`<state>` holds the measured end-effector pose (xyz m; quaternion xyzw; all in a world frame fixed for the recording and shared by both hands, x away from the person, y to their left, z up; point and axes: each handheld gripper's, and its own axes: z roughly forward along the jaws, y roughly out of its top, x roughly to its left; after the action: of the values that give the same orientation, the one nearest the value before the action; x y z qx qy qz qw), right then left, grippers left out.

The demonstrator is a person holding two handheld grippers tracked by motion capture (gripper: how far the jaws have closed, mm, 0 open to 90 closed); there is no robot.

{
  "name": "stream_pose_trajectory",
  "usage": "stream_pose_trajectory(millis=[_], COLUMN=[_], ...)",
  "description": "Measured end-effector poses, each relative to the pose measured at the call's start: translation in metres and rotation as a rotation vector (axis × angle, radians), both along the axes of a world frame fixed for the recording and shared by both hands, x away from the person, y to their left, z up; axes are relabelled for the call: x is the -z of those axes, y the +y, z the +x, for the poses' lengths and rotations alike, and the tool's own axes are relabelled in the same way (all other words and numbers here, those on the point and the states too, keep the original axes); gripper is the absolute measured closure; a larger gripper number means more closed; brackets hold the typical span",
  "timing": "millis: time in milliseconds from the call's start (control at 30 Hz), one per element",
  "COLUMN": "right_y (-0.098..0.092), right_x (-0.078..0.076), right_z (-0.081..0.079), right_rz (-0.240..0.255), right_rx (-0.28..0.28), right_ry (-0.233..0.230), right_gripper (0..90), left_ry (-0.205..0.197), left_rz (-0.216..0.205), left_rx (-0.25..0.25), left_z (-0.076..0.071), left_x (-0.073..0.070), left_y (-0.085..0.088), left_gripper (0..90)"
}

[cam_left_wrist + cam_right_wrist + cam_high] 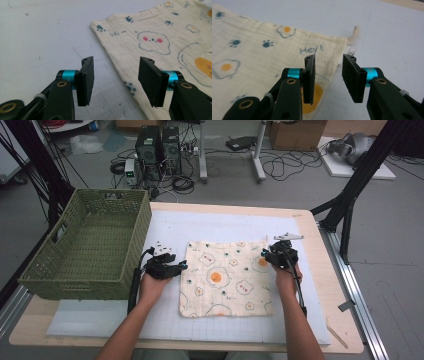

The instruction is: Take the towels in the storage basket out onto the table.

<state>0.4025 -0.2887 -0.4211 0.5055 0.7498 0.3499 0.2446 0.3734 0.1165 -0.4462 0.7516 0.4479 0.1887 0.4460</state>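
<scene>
Lying flat on the white gridded mat (pixel 165 317) of the wooden bench (pixel 345 335), a cream square cloth printed with fried eggs and paw prints (pixel 227 277) sits between both grippers. Left gripper (pixel 181 266) hovers at the cloth's left edge, fingers (pixel 85 81) parted wide, gripping nothing. Right gripper (pixel 265 254) sits at the far right corner near a small cord loop (pixel 354 33), fingers (pixel 353 77) partly apart, nothing between them. Green woven plastic basket (pixel 87 252) stands left of the mat.
</scene>
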Motion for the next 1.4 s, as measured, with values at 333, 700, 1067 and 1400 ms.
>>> stream_pose_trajectory(millis=[333, 700, 1067, 1400], right_y=[-0.013, -0.012, -0.017, -0.013], right_x=[-0.013, 0.007, 0.008, 0.017], right_z=[-0.057, -0.083, -0.085, -0.083], right_rz=[0.032, 0.000, 0.026, 0.022], right_rx=[-0.082, -0.185, -0.170, -0.160], right_ry=[-0.100, -0.042, -0.046, -0.014], right_gripper=[52.6, 47.2, 48.3, 48.8], left_ry=[0.061, 0.042, 0.013, 0.051], left_rz=[0.005, 0.105, 0.117, 0.058], left_rx=[-0.069, -0.066, -0.069, -0.116], left_z=[0.028, 0.040, 0.044, 0.047], left_x=[0.005, 0.005, 0.005, 0.002], left_y=[-0.007, -0.028, -0.023, -0.001], left_gripper=[46.3, 46.9, 87.2, 57.3])
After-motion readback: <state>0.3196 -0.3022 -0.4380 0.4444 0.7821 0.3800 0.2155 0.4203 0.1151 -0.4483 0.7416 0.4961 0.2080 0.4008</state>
